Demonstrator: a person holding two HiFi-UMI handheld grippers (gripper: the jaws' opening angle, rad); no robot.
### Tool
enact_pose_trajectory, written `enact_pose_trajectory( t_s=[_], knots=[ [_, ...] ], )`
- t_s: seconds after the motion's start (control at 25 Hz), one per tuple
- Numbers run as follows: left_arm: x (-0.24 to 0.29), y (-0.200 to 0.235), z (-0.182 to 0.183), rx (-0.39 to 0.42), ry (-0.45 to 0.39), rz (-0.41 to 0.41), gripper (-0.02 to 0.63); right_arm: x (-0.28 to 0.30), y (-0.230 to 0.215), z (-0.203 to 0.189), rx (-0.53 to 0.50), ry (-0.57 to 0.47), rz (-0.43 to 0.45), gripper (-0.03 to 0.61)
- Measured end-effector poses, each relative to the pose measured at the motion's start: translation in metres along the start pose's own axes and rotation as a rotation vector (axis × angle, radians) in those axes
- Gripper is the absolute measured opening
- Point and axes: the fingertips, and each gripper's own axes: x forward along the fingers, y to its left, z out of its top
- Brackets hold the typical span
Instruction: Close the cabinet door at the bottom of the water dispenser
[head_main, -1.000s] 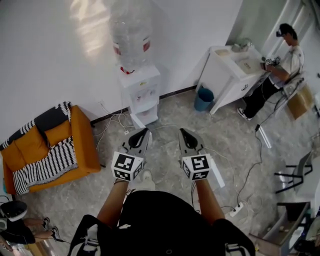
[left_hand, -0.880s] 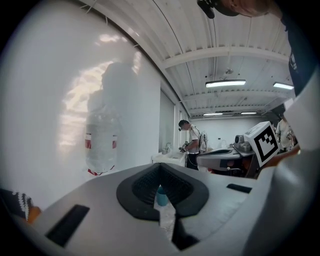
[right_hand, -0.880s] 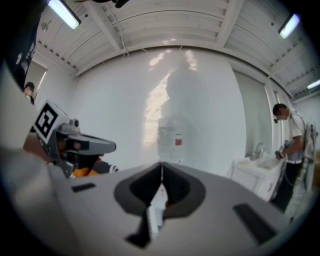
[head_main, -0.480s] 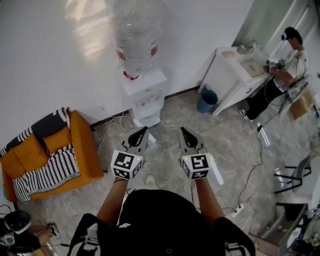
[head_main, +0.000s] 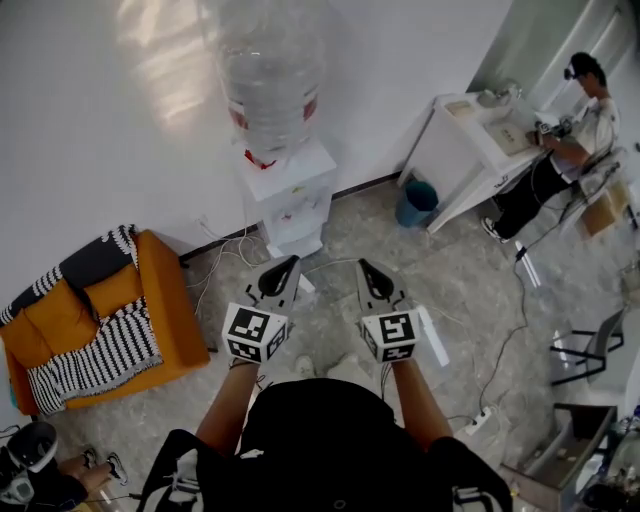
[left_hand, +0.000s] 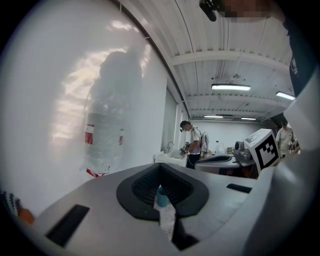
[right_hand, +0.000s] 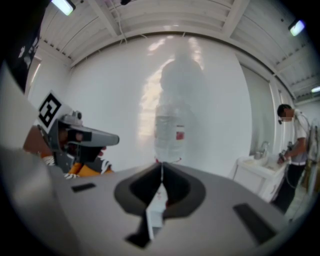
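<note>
The white water dispenser (head_main: 290, 195) stands against the wall with a big clear bottle (head_main: 268, 85) on top. Its lower cabinet (head_main: 296, 236) faces me; a small white panel (head_main: 304, 287) shows on the floor side of it, and I cannot tell if that is the door. My left gripper (head_main: 286, 267) and right gripper (head_main: 367, 268) are side by side, short of the dispenser, both shut and empty. In the left gripper view the bottle (left_hand: 104, 135) is at the left beyond the closed jaws. In the right gripper view the bottle (right_hand: 172, 127) stands straight ahead.
An orange sofa with a striped blanket (head_main: 95, 300) sits left of the dispenser. Cables (head_main: 228, 245) trail from the wall. A blue bin (head_main: 412, 203), a white sink table (head_main: 470, 145) and a seated person (head_main: 575, 125) are at the right. A power strip (head_main: 470, 420) and a chair (head_main: 590, 345) lie right of me.
I have stepped toward the dispenser: it and the bottle look larger and nearer. Both grippers advanced together and stayed shut.
</note>
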Motion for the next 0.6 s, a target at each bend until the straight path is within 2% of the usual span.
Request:
enact_pose_trajectory(
  t_s=[0.2,0.6],
  knots=[
    [0.014,0.001,-0.007,0.003,0.016,0.002,0.011,0.014,-0.008,-0.003,-0.006,0.014,0.025,0.034],
    [0.048,0.004,-0.026,-0.037,0.055,0.065,0.011,0.045,-0.03,-0.021,0.017,0.044,0.12,0.034]
  ],
)
